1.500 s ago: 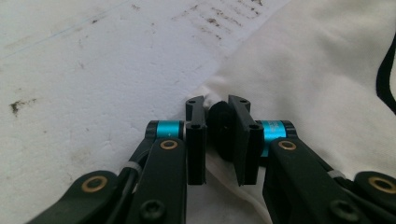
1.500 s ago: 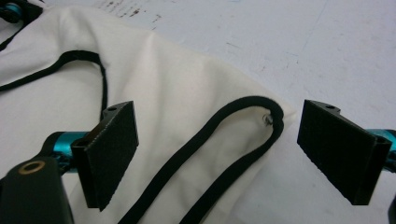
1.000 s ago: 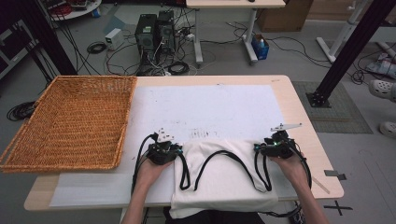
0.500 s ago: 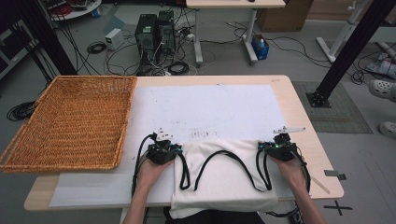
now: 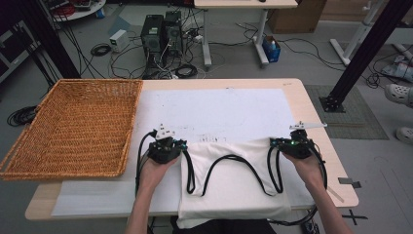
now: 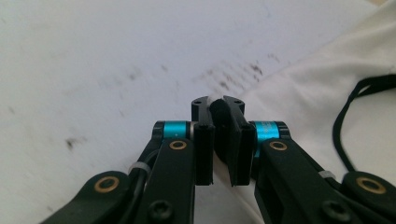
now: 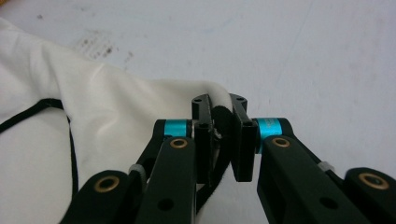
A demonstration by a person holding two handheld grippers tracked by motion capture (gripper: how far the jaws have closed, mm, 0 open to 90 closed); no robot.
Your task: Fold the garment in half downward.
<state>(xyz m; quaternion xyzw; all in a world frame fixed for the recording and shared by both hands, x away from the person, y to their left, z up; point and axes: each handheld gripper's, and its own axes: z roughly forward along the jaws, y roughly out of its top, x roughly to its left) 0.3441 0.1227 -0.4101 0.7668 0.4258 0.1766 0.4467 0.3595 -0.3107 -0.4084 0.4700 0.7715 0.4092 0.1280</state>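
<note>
The left gripper (image 5: 171,141) is clamped on the far left corner of a white cloth bag (image 5: 234,187); the right gripper (image 5: 288,140) is clamped on its far right corner. The bag, with 2 black straps (image 5: 229,163), is spread at the table's (image 5: 311,105) near edge. A wicker basket (image 5: 73,126) is placed at left.

We count one wicker basket (image 5: 73,126) at the frame's left, one white cloth bag (image 5: 234,190) at lower centre, with what look like two black handles (image 5: 229,168), and two grippers (image 5: 168,141) (image 5: 292,139) beside it.
</note>
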